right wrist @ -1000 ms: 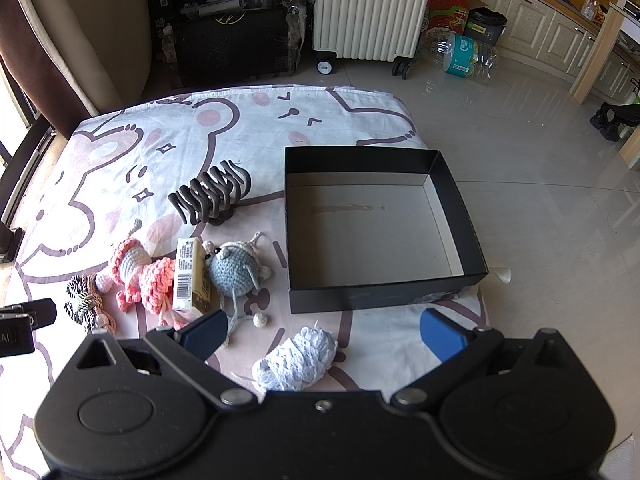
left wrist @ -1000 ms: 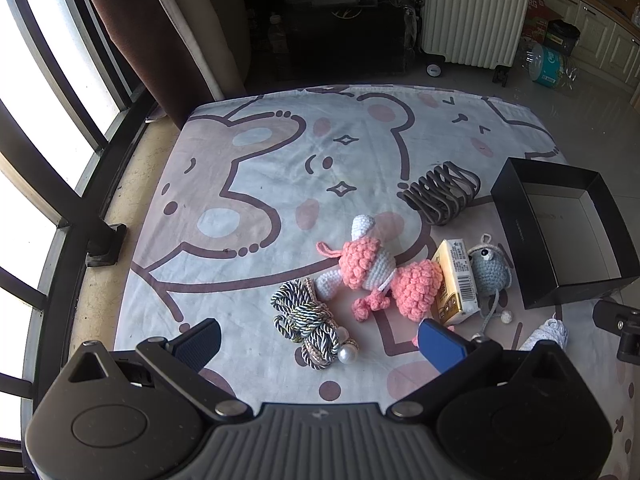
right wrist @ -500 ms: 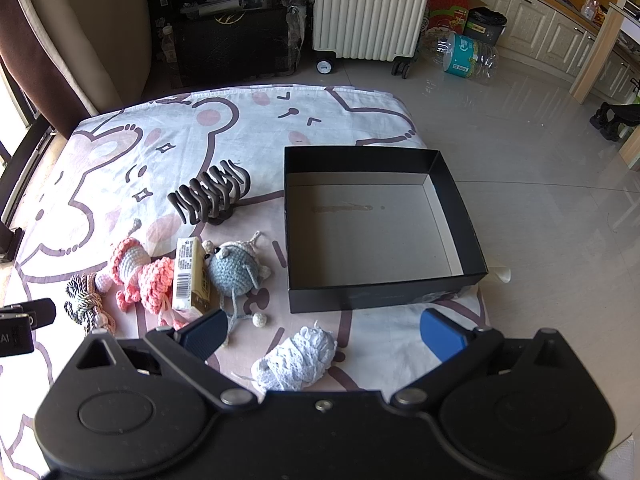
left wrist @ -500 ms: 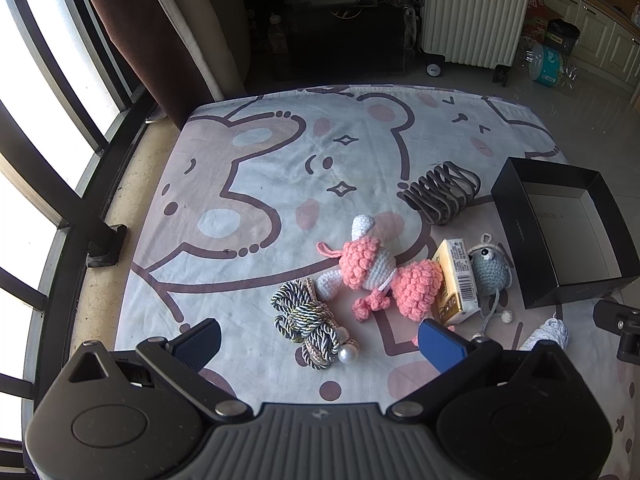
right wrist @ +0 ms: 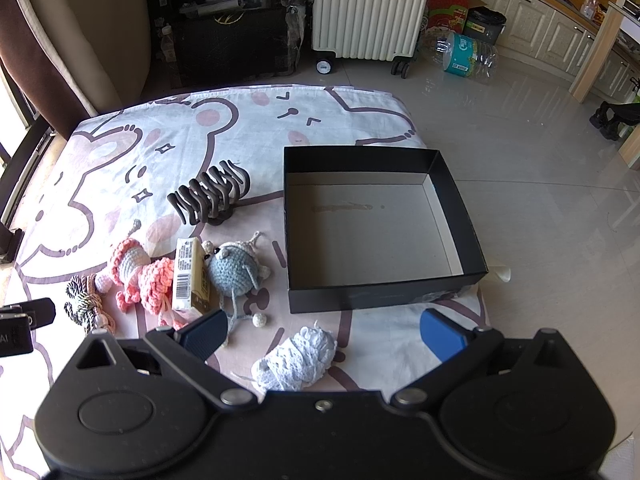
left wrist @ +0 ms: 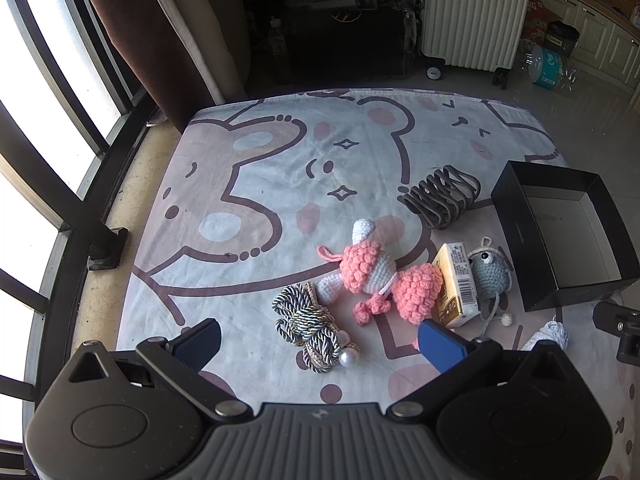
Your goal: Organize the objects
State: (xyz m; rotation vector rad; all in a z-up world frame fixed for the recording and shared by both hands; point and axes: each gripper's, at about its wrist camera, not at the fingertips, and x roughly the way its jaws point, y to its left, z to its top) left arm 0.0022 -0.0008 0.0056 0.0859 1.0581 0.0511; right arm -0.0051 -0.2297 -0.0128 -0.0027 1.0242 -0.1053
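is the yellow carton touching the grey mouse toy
Touching. The right wrist view shows the carton pressed against the mouse at its head, no cloth between.

free: far-left half of the cartoon-print sheet [left wrist: 248, 184], bare to its edge | blocked: near-right, toys packed in a touching row beside the black box [right wrist: 384, 300] | box interior open | white yarn bundle [right wrist: 296, 360] lies alone near the front edge

Beyond the far edge of the bear-print sheet [right wrist: 240, 128] a white ribbed suitcase [right wrist: 368, 8] stands on wheels, dark clutter [right wrist: 232, 40] just left of it, plastic bottles [right wrist: 460, 54] on the floor to its right.
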